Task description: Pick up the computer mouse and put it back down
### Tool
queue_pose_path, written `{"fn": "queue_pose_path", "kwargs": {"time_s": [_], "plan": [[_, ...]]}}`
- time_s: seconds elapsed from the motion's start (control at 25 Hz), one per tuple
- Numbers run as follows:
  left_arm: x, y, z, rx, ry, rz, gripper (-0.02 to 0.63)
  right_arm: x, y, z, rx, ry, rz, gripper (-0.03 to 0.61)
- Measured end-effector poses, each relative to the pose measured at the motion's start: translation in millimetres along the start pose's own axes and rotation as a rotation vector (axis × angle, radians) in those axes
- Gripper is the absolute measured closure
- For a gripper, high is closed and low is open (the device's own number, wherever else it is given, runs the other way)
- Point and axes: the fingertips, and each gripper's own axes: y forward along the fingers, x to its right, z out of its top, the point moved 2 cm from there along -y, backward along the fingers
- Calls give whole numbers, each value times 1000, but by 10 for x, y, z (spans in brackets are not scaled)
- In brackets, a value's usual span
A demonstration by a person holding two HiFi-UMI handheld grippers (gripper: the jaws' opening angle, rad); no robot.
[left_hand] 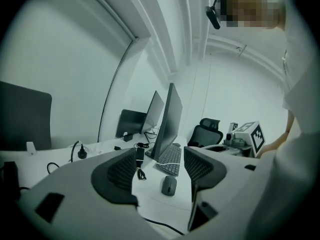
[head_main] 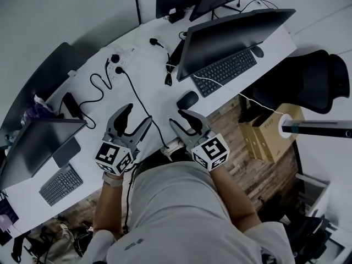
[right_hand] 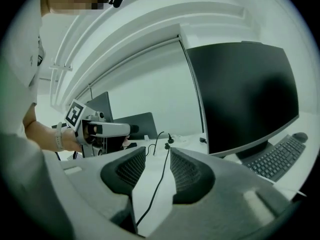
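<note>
Mouse (head_main: 187, 99) lies on the table (head_main: 147, 70), just short of the keyboard (head_main: 225, 70), long axis slanting roughly toward it. Right tool (head_main: 184, 121) is nearer, mouse just ahead of its tips. Left tool (head_main: 137, 115) is farther off. Both tools gape, empty. No brand readable, only square markers.

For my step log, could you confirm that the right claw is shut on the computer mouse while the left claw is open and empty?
Not quite: the right gripper view shows the right claw open and empty, and the computer mouse lies untouched on the desk in the head view. The left claw is open and empty, as you said.
</note>
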Motion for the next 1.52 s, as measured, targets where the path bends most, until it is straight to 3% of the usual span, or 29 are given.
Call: {"fn": "queue_pose_path", "kwargs": {"time_s": [0.24, 0.64, 1.04, 1.52], "plan": [[12, -248, 300, 64, 2, -2, 321, -168, 58, 282, 51, -42, 50, 423], [110, -412, 439, 120, 36, -30, 321, -368, 18, 526, 112, -112, 78, 423], [180, -338, 443, 113, 68, -41, 321, -400, -101, 535, 126, -165, 55, 423], [237, -245, 350, 80, 49, -66, 321, -344, -186, 495, 127, -144, 27, 423]]}}
